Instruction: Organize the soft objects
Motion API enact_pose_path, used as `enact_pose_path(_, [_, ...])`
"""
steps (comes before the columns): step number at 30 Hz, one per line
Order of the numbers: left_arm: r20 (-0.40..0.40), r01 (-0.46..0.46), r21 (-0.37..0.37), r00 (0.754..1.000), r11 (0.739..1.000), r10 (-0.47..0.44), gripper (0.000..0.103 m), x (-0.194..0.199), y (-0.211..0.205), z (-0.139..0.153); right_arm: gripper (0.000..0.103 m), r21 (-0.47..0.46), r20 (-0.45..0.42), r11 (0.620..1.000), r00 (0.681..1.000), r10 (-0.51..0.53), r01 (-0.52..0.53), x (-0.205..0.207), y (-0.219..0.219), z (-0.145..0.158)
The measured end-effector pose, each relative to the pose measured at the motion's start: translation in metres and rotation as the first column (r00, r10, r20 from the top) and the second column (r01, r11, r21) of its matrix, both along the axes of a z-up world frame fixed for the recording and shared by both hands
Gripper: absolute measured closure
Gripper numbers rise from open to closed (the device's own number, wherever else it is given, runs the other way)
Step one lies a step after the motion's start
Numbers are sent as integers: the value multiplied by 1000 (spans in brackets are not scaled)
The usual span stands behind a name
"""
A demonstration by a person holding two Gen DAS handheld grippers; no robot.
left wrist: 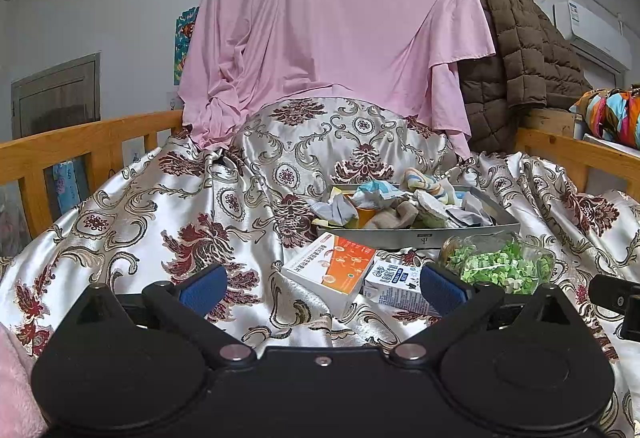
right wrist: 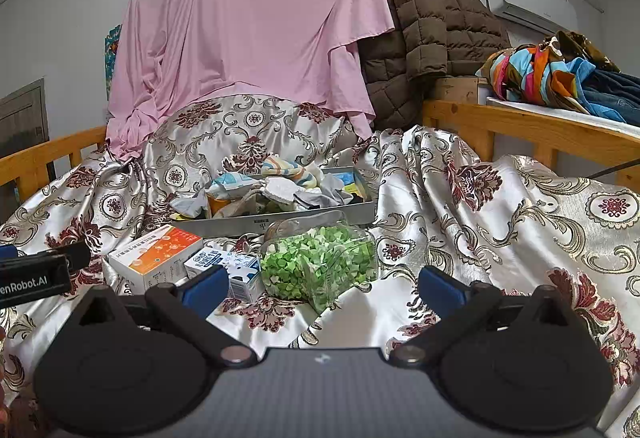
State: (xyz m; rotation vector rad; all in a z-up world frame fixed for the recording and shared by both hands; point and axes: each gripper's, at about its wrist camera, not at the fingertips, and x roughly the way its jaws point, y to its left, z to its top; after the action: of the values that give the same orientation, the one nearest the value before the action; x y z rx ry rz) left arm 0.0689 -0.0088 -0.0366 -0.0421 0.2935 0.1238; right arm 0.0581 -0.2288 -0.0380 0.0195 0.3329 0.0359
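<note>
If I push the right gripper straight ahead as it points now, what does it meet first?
Probably the clear container of green pieces, which lies centred between the open jaws of the right gripper, ahead of the grey tray of socks. Depth is uncertain.

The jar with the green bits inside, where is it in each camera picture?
Left wrist view: the jar lies on its side at lower right, just past the right fingertip.
Right wrist view: the jar lies at centre, between the open fingers.
Shared landmark: the grey tray of socks sits right behind it.
</note>
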Motion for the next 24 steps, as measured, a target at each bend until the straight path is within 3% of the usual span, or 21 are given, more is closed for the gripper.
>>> enact_pose_path(15, [0, 0, 2, 1000, 1000, 0, 1, 0, -1, 0, 0, 0, 0, 1000, 1000, 0, 0, 0, 0, 0])
enact_pose_path(20, [-15, 7, -32, 1000, 999, -7, 1, 0, 3, 1, 0, 0, 0, 1000, 1000, 0, 0, 0, 0, 0])
enact_pose_path(24, [-11, 7, -9, 1000, 1000, -7, 1, -1, 3, 1, 0, 0, -3, 1000, 1000, -1, 1, 0, 0, 0])
